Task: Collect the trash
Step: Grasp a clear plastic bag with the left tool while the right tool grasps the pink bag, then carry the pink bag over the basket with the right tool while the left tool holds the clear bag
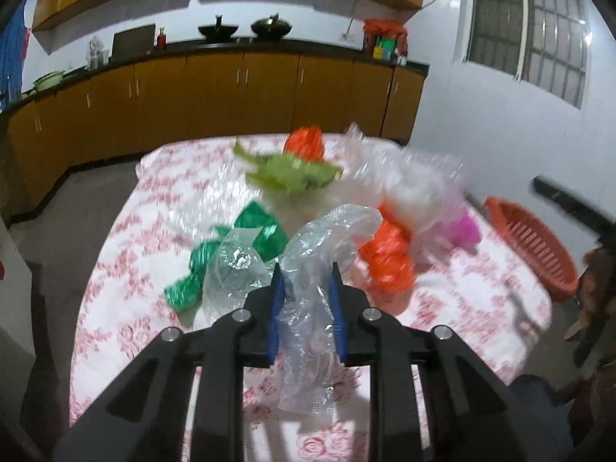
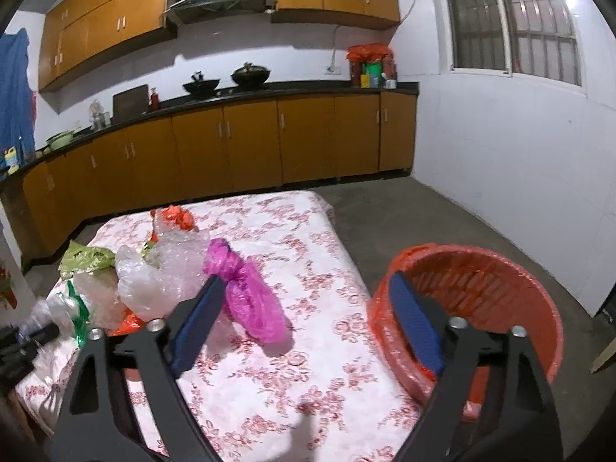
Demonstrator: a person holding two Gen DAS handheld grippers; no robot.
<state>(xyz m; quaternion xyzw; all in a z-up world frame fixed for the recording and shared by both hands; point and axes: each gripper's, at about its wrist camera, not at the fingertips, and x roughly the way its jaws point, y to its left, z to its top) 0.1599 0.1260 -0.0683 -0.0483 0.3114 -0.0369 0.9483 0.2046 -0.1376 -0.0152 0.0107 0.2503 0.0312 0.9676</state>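
My left gripper (image 1: 306, 273) is shut on a crumpled clear plastic bag (image 1: 327, 231), which hangs between its blue pads above the table. Beyond it lie a green bag (image 1: 215, 261), an orange bag (image 1: 389, 261), a light green wrapper (image 1: 292, 173), bubble wrap (image 1: 404, 177) and a pink bag (image 1: 464, 227). My right gripper (image 2: 308, 281) is open over the flowered tablecloth (image 2: 308, 346) with nothing between its fingers. The pink bag (image 2: 250, 292) lies just past its left finger. An orange basket (image 2: 481, 288), lined with orange plastic, stands off the table's right edge behind the right finger.
The pile of bags (image 2: 154, 277) fills the table's left half in the right wrist view. Brown kitchen cabinets (image 2: 250, 142) with a black counter run along the far wall. Bare concrete floor (image 2: 404, 211) lies between table and wall.
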